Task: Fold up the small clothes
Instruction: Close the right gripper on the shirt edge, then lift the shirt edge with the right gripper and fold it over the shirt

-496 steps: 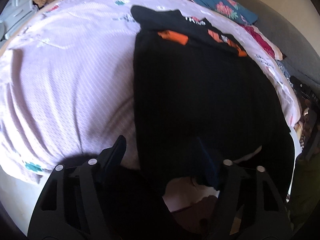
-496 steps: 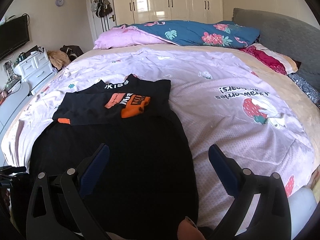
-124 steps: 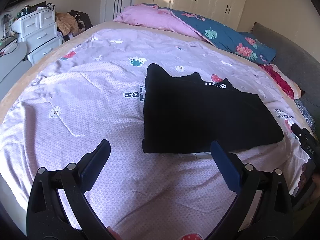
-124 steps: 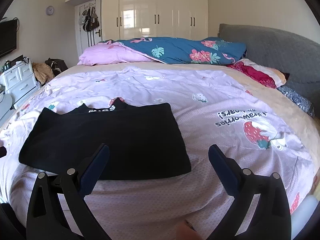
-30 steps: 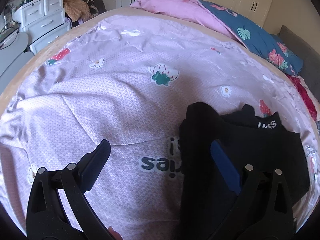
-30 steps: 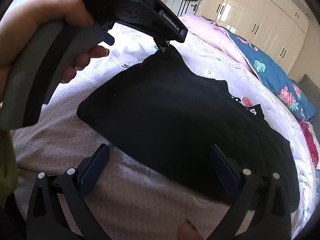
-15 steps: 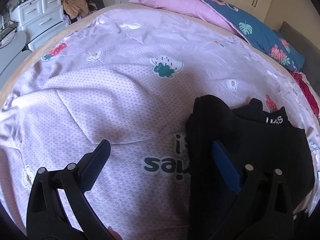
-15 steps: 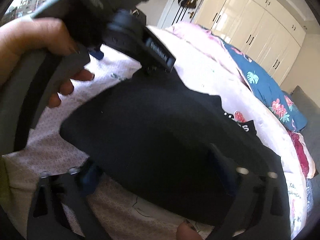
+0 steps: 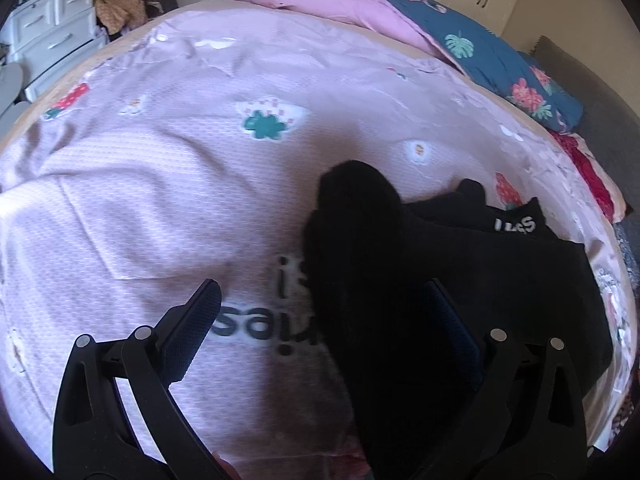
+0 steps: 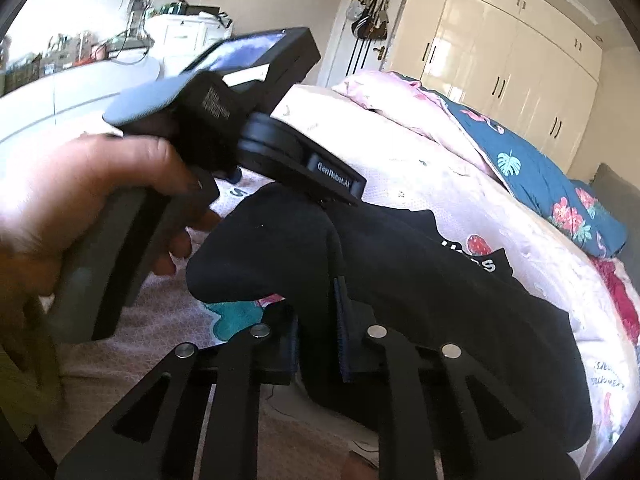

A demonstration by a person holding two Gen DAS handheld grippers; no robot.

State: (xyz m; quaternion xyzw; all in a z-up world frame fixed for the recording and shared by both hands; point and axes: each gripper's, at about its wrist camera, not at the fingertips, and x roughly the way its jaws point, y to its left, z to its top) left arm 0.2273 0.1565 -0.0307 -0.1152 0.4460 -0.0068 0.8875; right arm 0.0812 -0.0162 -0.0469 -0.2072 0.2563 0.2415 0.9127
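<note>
the right gripper (image 10: 316,336) has its jaws closing, drawn in narrow on a bunched edge of the black garment (image 10: 420,280), which fills the slot between the pads and is lifted off the pink bedspread (image 10: 420,168) at that corner. the left gripper (image 9: 324,320) stands wide, one pad over the bedspread's printed letters toward 8 o'clock, the other lying against the garment's dark cloth toward 4 o'clock, with the raised fold of fabric between them but not pinched.

only the right wrist view shows the person's hand (image 10: 80,216) wrapped round the left gripper's handle at 9 o'clock, that tool's nose resting at the garment's far raised corner, plus the wardrobe doors (image 10: 500,48) at 1 o'clock. only the left wrist view shows the white drawers (image 9: 52,36) at 10 o'clock and the bedspread's green cloud print (image 9: 266,126) at 12 o'clock. both show the garment's white lettering (image 9: 514,225) and the blue floral pillow (image 9: 500,64).
</note>
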